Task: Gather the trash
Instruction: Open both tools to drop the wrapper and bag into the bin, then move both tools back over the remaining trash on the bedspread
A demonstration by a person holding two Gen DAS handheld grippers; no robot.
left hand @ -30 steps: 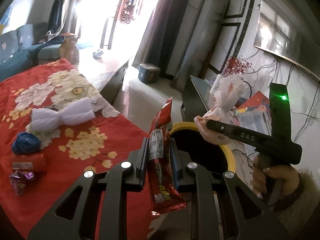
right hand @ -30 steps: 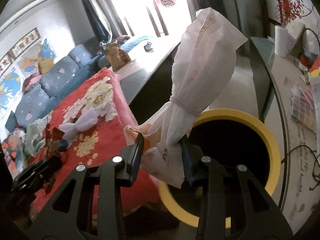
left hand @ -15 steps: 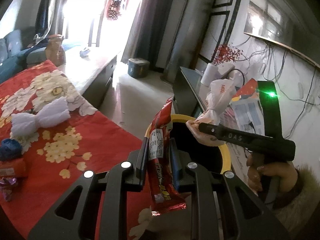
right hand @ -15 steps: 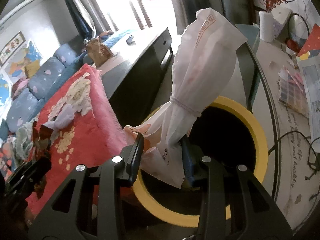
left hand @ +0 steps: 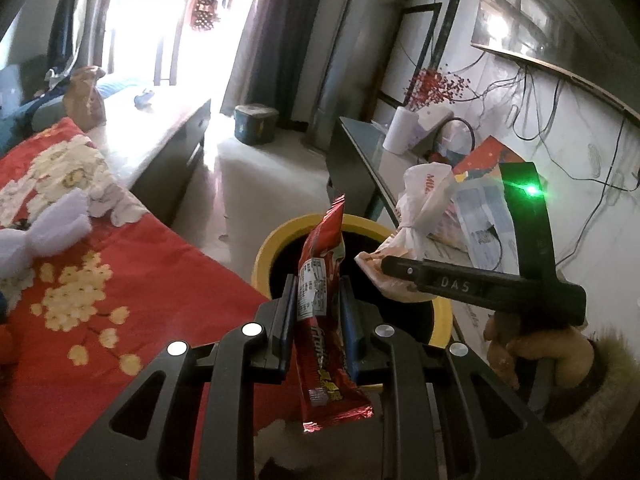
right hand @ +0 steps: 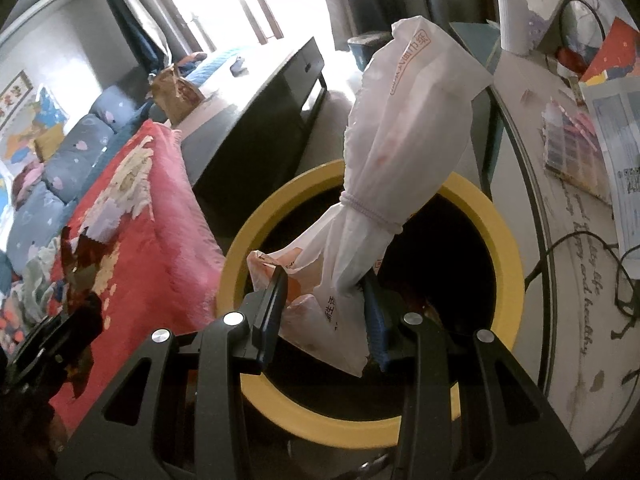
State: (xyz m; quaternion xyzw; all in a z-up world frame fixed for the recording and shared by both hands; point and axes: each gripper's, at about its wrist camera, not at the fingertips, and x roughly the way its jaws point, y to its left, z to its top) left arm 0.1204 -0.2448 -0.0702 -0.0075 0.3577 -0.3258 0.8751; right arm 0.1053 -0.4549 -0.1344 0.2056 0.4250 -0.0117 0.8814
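Both grippers have drifted closer to the yellow-rimmed bin (right hand: pixel 508 264) over the last second, so its dark mouth now fills more of each view and the red flowered cloth (left hand: pixel 120 272) has slid off to the left. Neither grip has changed.

On the left gripper (left hand: pixel 318 300), the jaws are clamped on a red snack wrapper (left hand: pixel 322 280), pinched flat across its middle so that one end stands up and the other hangs below. It sits at the near left edge of the bin's mouth, probably just short of being fully over the opening.

Jaws of the right gripper (right hand: pixel 326 304) are clamped on the lower part of a white tissue bag (right hand: pixel 404 128) tied at its waist with a thin band; the puffed top rises above the jaws. From the right wrist view the bag lies squarely over the bin's black interior. The person's right hand (left hand: pixel 536 340) shows in the left wrist view, wrapped round the handle at the far right.

Holding each piece by a firm mid-body pinch keeps light, floppy trash from slipping in transit (a loose end would catch air). A white bow-shaped scrap (left hand: pixel 44 232) is on the cloth at far left, seemingly still to be gathered.
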